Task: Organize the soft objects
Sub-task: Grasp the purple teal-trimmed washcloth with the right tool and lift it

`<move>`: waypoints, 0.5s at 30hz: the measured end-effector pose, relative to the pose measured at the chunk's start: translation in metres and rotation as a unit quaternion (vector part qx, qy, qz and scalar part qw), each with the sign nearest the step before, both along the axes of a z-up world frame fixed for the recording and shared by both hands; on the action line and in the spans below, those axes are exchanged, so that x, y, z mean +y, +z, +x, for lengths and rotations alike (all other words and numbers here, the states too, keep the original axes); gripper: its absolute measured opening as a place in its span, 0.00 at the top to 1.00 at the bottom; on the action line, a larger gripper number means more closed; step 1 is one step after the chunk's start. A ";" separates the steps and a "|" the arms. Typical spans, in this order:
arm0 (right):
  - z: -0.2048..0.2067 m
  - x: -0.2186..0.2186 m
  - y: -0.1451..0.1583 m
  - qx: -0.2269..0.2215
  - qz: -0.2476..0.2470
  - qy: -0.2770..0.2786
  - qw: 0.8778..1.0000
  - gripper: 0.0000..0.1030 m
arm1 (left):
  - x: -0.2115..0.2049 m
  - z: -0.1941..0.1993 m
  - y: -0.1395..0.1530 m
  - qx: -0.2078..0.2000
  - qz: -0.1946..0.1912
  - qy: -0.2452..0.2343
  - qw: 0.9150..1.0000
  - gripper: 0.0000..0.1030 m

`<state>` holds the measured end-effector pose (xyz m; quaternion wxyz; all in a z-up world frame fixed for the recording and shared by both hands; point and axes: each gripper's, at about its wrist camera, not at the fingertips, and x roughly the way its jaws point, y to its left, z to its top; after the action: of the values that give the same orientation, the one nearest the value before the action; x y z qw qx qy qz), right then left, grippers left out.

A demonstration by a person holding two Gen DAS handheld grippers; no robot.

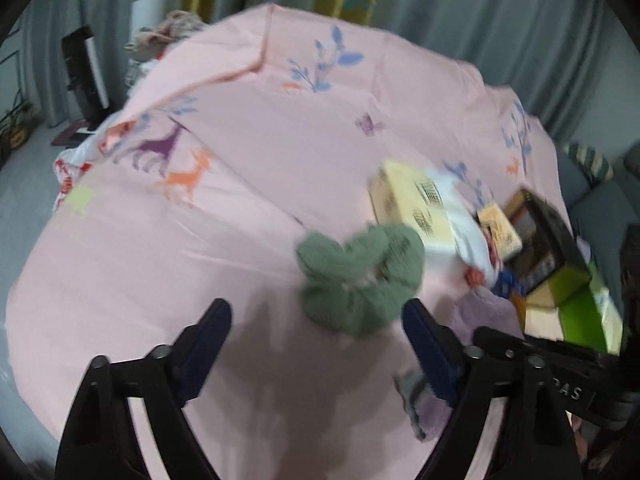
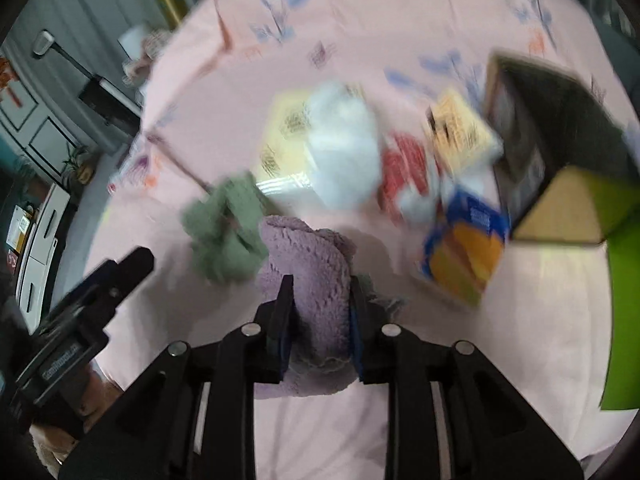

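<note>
A green fuzzy cloth (image 1: 360,276) lies bunched on the pink bedsheet (image 1: 200,240), just ahead of my left gripper (image 1: 316,320), which is open and empty. My right gripper (image 2: 322,312) is shut on a purple fuzzy towel (image 2: 308,264), which sits between its fingers. The green cloth shows in the right wrist view (image 2: 224,232) just left of the purple towel. A corner of the purple towel shows in the left wrist view (image 1: 484,312). A white soft item (image 2: 344,140) lies further back among boxes.
Several boxes lie at the right: a yellow box (image 1: 412,204), a small cream box (image 1: 500,232), a blue and orange box (image 2: 464,252) and an open green-flapped carton (image 2: 568,184). Grey curtains and a black stand (image 1: 84,76) are beyond the bed.
</note>
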<state>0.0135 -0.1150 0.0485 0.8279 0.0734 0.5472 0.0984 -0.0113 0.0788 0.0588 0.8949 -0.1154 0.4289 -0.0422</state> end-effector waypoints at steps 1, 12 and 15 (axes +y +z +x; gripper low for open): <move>-0.001 -0.002 -0.002 0.006 -0.001 -0.003 1.000 0.62 | -0.004 0.000 -0.004 0.008 -0.004 -0.011 1.000 0.17; -0.021 -0.052 0.001 0.013 0.128 -0.049 0.991 0.24 | -0.041 -0.010 -0.020 0.066 -0.071 -0.104 0.990 0.17; -0.021 -0.050 -0.009 0.031 0.146 -0.043 0.988 0.25 | -0.049 -0.008 -0.031 0.100 -0.109 -0.133 0.980 0.19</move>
<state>-0.0077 -0.1654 0.0398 0.7943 0.2203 0.5488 0.1392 -0.0194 0.0298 0.0277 0.8157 -0.1578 0.5208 -0.1960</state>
